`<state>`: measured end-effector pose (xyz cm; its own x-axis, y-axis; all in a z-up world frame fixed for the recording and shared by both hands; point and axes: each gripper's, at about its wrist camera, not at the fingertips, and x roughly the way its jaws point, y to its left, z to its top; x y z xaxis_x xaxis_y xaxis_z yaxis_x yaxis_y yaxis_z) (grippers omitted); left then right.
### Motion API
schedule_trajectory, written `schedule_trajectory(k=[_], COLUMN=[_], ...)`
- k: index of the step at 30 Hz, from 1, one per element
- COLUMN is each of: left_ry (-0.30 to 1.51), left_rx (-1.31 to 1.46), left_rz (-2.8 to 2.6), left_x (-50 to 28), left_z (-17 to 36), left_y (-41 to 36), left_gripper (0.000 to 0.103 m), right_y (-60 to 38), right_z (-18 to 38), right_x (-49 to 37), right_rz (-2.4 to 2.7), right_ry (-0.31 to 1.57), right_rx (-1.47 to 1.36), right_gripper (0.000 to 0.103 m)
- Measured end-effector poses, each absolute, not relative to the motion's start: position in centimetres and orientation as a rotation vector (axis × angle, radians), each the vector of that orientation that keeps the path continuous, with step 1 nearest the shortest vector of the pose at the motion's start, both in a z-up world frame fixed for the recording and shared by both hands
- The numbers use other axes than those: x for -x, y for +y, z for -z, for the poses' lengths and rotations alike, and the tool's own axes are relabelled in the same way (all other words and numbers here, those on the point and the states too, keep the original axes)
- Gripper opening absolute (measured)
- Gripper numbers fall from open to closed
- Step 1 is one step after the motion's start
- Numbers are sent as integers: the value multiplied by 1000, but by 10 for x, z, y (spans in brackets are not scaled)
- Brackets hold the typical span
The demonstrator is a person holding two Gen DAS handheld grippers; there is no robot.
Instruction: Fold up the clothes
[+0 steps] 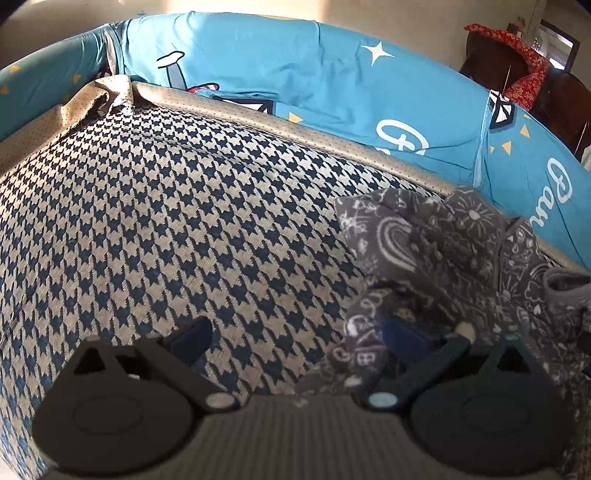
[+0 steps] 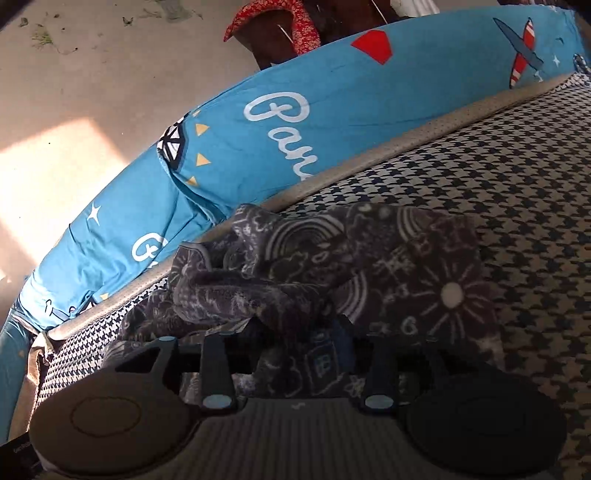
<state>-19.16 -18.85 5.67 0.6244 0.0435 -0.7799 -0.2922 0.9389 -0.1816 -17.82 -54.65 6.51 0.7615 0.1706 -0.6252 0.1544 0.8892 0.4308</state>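
A dark grey garment (image 1: 436, 254) printed with white doodles lies crumpled on the houndstooth cushion (image 1: 166, 229), near its far right edge. In the left wrist view my left gripper (image 1: 295, 339) is open. Its left pad hovers over bare cushion and its right pad rests at the garment's near left edge. In the right wrist view the garment (image 2: 406, 273) bunches up in front of the camera. My right gripper (image 2: 299, 339) has its fingers drawn close with a fold of the cloth pinched between them. The fingertips are partly hidden by the fabric.
A beige perforated border (image 1: 332, 136) edges the cushion. Beyond it runs a blue sheet (image 1: 314, 74) printed with stars, planes and writing. A red floral cloth (image 2: 295, 22) hangs on dark wooden furniture behind. Sunlit floor (image 2: 74, 110) lies past the sheet.
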Motion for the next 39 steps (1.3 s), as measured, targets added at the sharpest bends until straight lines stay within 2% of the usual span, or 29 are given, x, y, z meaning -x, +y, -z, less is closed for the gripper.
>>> schedule_trajectory(k=[20, 30, 34, 39], left_ry=[915, 935, 951, 932], left_rx=[279, 259, 243, 268], left_rz=[-192, -197, -204, -206], left_x=[186, 184, 183, 181], left_z=[-48, -44, -41, -45], left_y=[-198, -200, -201, -196], left_gripper=[103, 103, 103, 103], right_y=[-574, -566, -559, -557], right_z=[-89, -81, -69, -70], right_x=[194, 188, 181, 182], right_rz=[125, 62, 82, 65], right_ry=[603, 658, 754, 729], right_rx=[-428, -419, -386, -384], right_gripper=[45, 45, 46, 46])
